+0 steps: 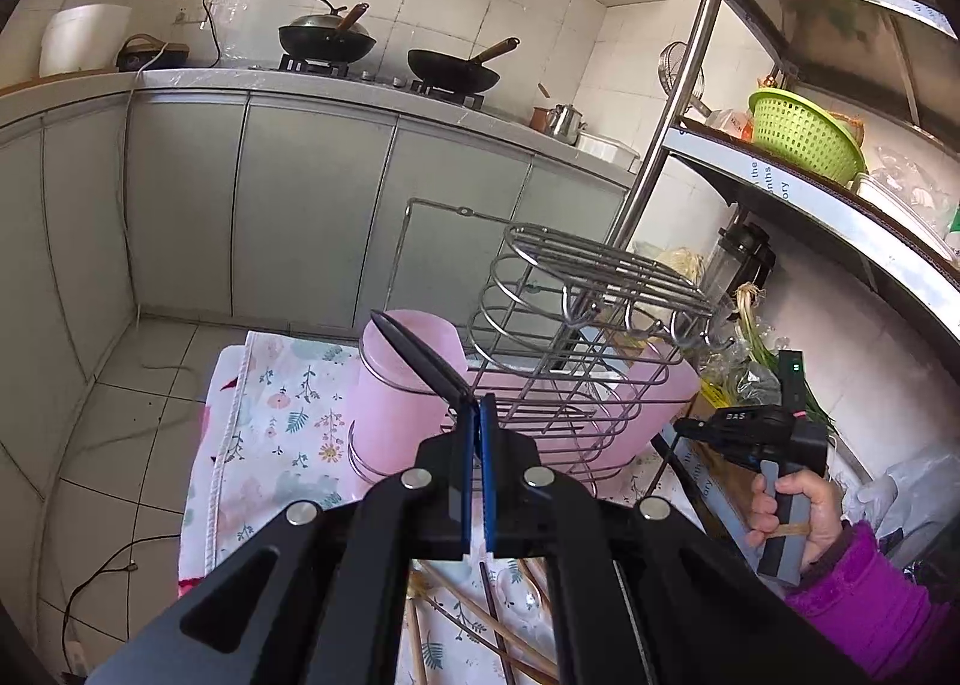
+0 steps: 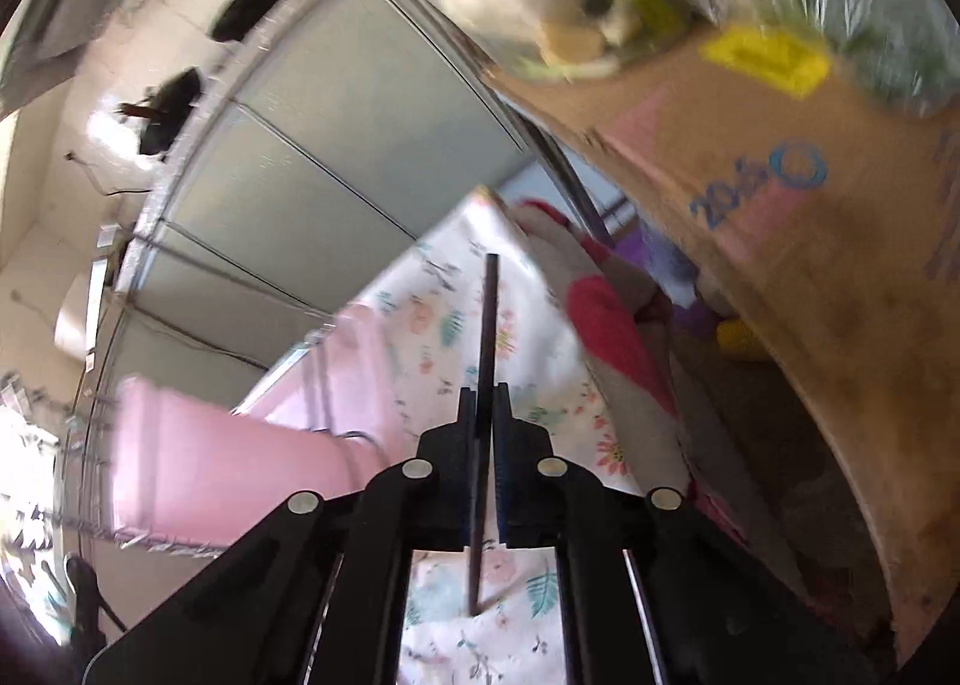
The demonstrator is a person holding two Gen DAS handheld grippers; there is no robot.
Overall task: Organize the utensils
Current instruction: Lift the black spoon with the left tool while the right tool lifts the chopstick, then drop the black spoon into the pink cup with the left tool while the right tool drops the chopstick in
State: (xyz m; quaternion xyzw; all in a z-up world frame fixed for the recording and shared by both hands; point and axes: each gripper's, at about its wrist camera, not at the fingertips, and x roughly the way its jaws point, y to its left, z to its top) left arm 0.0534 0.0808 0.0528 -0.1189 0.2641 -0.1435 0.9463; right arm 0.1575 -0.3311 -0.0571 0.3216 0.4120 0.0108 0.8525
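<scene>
Floral cloth [image 1: 282,403] by grey kitchen cabinets [image 1: 300,205], left claw [image 1: 480,406] pinching black utensil [image 1: 420,355], right claw [image 2: 485,394] pinching dark chopstick [image 2: 487,337]

Pink holder [image 1: 408,385] — floral white cloth [image 1: 288,403]

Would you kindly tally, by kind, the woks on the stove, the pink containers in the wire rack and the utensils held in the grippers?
woks: 2
pink containers: 2
held utensils: 2, a black utensil in the left gripper and a dark chopstick in the right gripper
Total: 6
</scene>
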